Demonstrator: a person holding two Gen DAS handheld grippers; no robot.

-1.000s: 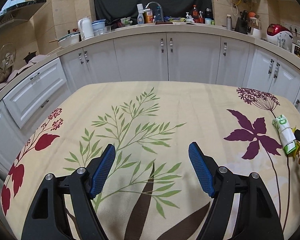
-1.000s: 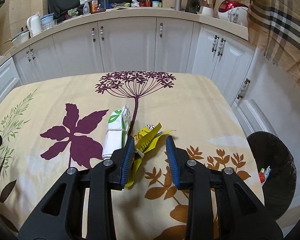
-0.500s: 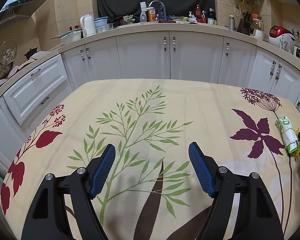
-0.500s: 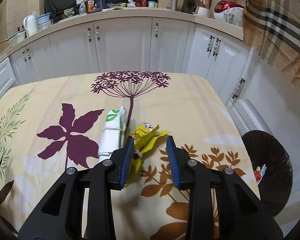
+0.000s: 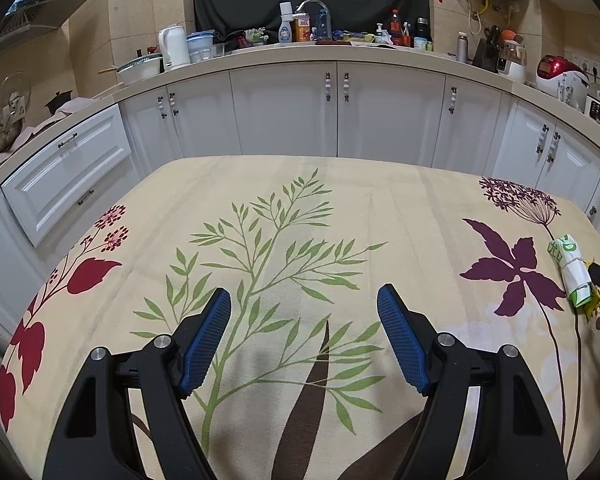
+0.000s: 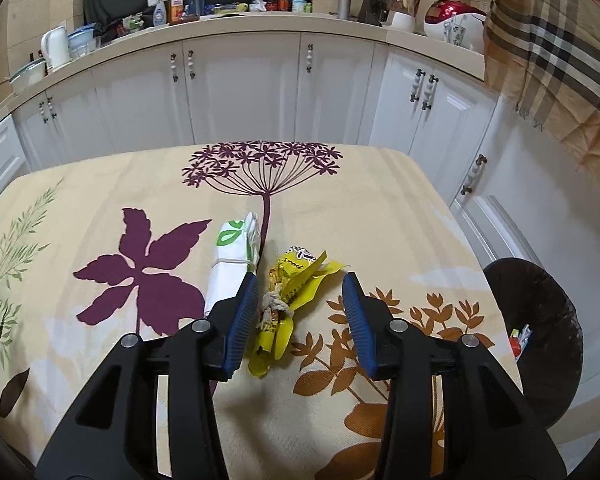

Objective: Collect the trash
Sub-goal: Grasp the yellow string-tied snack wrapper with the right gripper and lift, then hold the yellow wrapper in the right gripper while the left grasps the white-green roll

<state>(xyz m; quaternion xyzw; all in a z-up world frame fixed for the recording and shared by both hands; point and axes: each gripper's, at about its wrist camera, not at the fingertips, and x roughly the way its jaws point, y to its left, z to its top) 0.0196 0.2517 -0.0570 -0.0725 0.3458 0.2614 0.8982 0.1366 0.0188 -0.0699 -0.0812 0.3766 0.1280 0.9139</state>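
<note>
A crumpled yellow snack wrapper (image 6: 288, 292) tied with string lies on the floral tablecloth (image 6: 360, 208). My right gripper (image 6: 300, 292) straddles it, jaws opening; the left pad (image 6: 246, 312) sits beside the wrapper, the right pad stands well apart. A rolled white and green packet (image 6: 230, 264) lies just left of the wrapper, also seen at the right edge in the left wrist view (image 5: 572, 276). My left gripper (image 5: 304, 320) hangs open over the green branch print, with nothing between its fingers.
A dark round trash bin (image 6: 540, 340) with some litter inside stands on the floor off the table's right edge. White kitchen cabinets (image 5: 284, 112) and a cluttered counter (image 5: 340, 46) run behind. A plaid cloth (image 6: 560, 60) hangs at the upper right.
My right gripper's jaws have spread wider around the yellow wrapper. The left wrist view has shifted a little, so the packet sits nearer its right edge.
</note>
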